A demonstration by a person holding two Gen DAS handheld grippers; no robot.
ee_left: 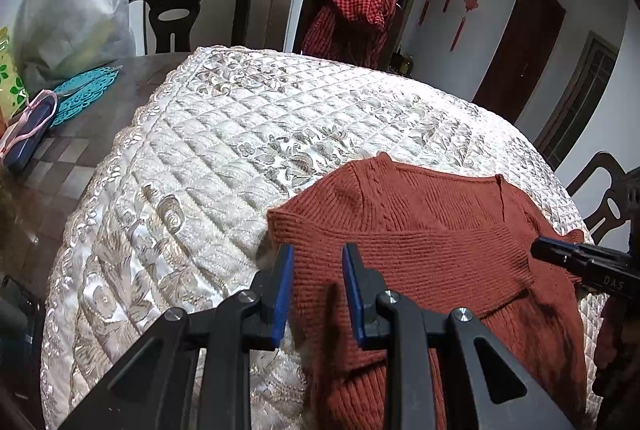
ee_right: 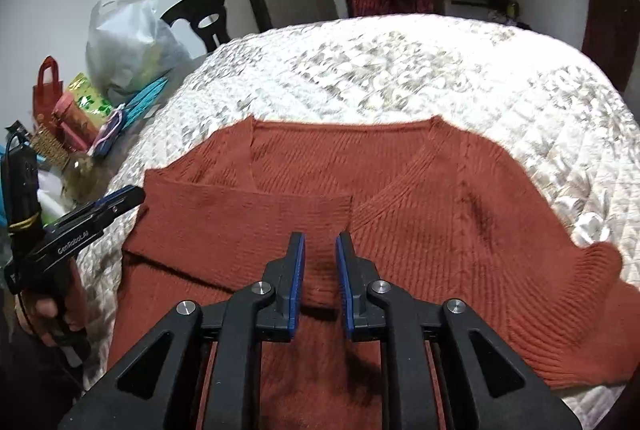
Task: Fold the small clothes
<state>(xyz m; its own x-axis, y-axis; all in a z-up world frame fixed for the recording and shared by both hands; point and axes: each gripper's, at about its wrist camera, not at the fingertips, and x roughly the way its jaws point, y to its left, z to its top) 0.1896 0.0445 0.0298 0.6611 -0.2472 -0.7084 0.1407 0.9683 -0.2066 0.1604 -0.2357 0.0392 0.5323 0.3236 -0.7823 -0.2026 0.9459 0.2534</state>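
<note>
A rust-red knit V-neck sweater [ee_right: 420,198] lies flat on the white quilted table cover [ee_right: 400,70]. Its left sleeve [ee_right: 240,226] is folded across the chest. Its right sleeve [ee_right: 580,294] spreads out to the right. My right gripper [ee_right: 320,242] is open and empty, just above the folded sleeve's cuff at the sweater's middle. My left gripper [ee_left: 317,254] is open and empty above the sweater's left shoulder edge [ee_left: 304,222]. It also shows in the right wrist view [ee_right: 132,196] beside the folded edge. The right gripper's tip shows in the left wrist view [ee_left: 540,250].
A white plastic bag [ee_left: 72,10], a teal mat [ee_left: 84,90] and a dark case [ee_left: 28,138] sit on the bare tabletop at the left. Dark chairs [ee_left: 192,10] stand behind the table, one draped with red checked cloth [ee_left: 352,18]. More clutter [ee_right: 76,110] lies at the left.
</note>
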